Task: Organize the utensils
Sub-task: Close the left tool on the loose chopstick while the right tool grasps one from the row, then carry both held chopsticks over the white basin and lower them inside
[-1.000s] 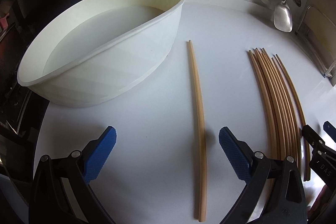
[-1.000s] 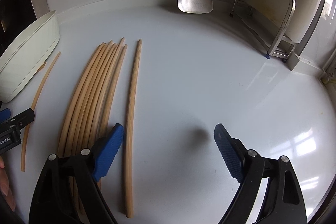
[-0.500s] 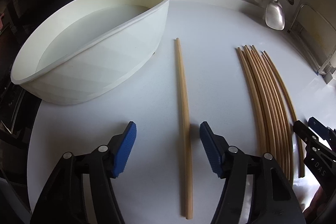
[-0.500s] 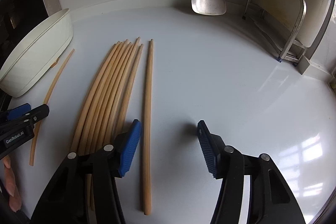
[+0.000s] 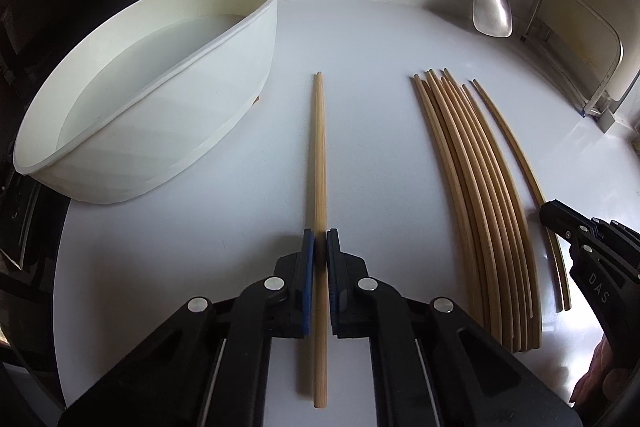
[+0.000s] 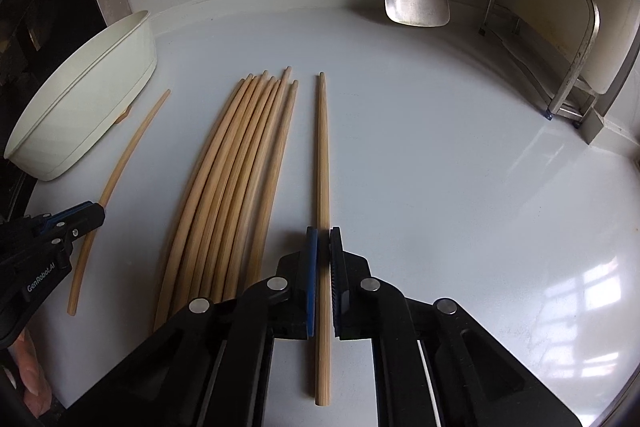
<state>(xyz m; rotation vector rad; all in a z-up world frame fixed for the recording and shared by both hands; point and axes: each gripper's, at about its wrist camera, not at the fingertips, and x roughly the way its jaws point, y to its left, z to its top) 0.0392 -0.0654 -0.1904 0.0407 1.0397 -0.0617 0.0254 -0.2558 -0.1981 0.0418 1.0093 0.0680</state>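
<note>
Chopsticks: bundle [image 6: 236, 179] at frame centre-left on white counter [image 6: 440, 167].
Left gripper [image 5: 320, 247]: just closed, pads clamping lone chopstick [image 5: 319, 155].
Right gripper [image 6: 323, 247]: just closed, clamping separate chopstick [image 6: 322, 155] beside bundle.

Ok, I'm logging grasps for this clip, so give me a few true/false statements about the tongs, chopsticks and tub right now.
1. The left tongs are shut on a single chopstick. True.
2. The right tongs are open over bare counter. False: they grip a lone chopstick.
3. The white tub holds several chopsticks. False: none are visible in it.
4. A bundle of chopsticks lies between the two gripped ones. True.
</note>
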